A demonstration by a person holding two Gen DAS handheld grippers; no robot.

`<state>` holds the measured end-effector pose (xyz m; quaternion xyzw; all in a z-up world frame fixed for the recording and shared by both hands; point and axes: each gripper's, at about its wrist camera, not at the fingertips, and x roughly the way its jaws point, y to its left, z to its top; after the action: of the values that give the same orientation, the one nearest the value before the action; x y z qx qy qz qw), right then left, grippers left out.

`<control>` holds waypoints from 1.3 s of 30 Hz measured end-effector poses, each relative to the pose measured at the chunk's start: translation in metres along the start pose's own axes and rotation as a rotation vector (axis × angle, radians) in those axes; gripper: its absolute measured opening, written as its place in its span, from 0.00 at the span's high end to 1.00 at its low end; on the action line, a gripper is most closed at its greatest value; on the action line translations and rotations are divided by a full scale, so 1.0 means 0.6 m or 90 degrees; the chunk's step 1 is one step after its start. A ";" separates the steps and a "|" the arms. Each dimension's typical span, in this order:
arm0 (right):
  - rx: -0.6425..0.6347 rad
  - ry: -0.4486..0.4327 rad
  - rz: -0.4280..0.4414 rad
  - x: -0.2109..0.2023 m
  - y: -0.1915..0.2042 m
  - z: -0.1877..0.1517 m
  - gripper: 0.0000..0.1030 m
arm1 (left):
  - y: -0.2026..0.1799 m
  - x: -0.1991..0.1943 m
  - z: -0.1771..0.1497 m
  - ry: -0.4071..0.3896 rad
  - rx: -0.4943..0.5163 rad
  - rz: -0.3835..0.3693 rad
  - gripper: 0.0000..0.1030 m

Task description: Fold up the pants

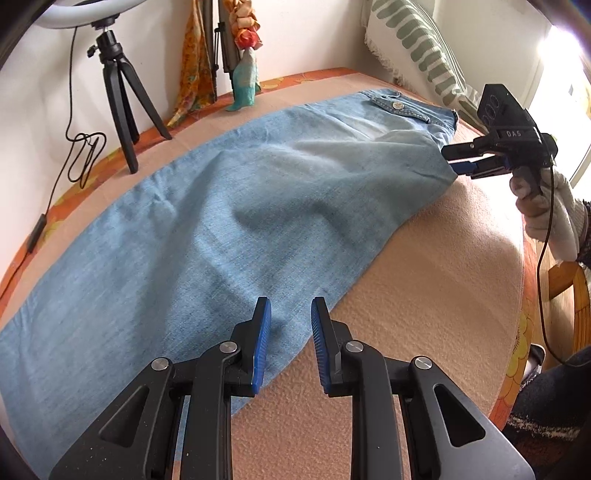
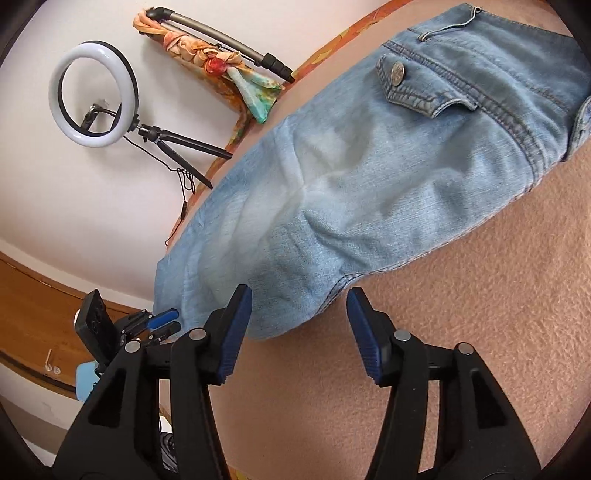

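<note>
The pants [image 1: 207, 221], light blue denim, lay stretched lengthwise across the tabletop [image 1: 424, 266], which was covered with a peach fleece blanket. They looked folded in half along their length, one leg over the other, with soft wrinkles and a raised bulge near the middle. The waistband end pointed toward the far right, where a flapped back pocket with a metal button [image 2: 398, 68] faced up and a belt loop [image 2: 448, 26] showed near the edge.

The left tongs [image 1: 291, 306] were narrowly parted, blue pads apart and holding nothing, poised just over the near edge of the leg fabric; whether the pads touched the cloth could not be told. The right tongs [image 2: 299, 295] stood wide apart and empty, one pad just over the rounded seat edge of the pants and the other over bare blanket. From the left wrist view the right tongs sat just beside the denim's right-hand edge, held by a hand in a white knit glove [image 1: 550, 218].

Beyond the pants, a ring light [image 2: 94, 94] on a small black tripod [image 1: 120, 107] stood at the tabletop's far rim, its cable trailing down. A colourful scarf [image 1: 245, 55] hung near the wall beside it, and a cushion with green stripes [image 1: 417, 44] leaned at the far right.
</note>
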<state>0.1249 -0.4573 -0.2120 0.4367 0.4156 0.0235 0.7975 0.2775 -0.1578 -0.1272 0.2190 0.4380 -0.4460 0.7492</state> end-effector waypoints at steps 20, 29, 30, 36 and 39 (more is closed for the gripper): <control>0.059 0.096 0.009 0.013 0.041 -0.010 0.95 | 0.016 0.041 0.000 0.029 0.003 0.015 0.80; -0.041 0.005 -0.065 -0.081 0.021 -0.026 0.50 | 0.011 0.042 -0.005 0.029 0.014 0.022 0.80; -0.038 -0.030 -0.087 -0.105 0.010 -0.021 0.43 | 0.011 0.042 -0.005 0.029 0.016 0.023 0.80; 0.104 -0.193 -0.180 -0.203 -0.102 0.045 0.34 | 0.010 0.042 -0.005 0.029 0.012 0.026 0.80; 0.166 -0.227 -0.181 -0.216 -0.150 0.081 0.34 | 0.012 0.043 -0.004 0.030 0.010 0.025 0.80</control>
<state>0.0437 -0.5977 -0.1800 0.4701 0.3253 -0.2195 0.7906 0.2881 -0.1647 -0.1507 0.2437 0.4475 -0.4296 0.7455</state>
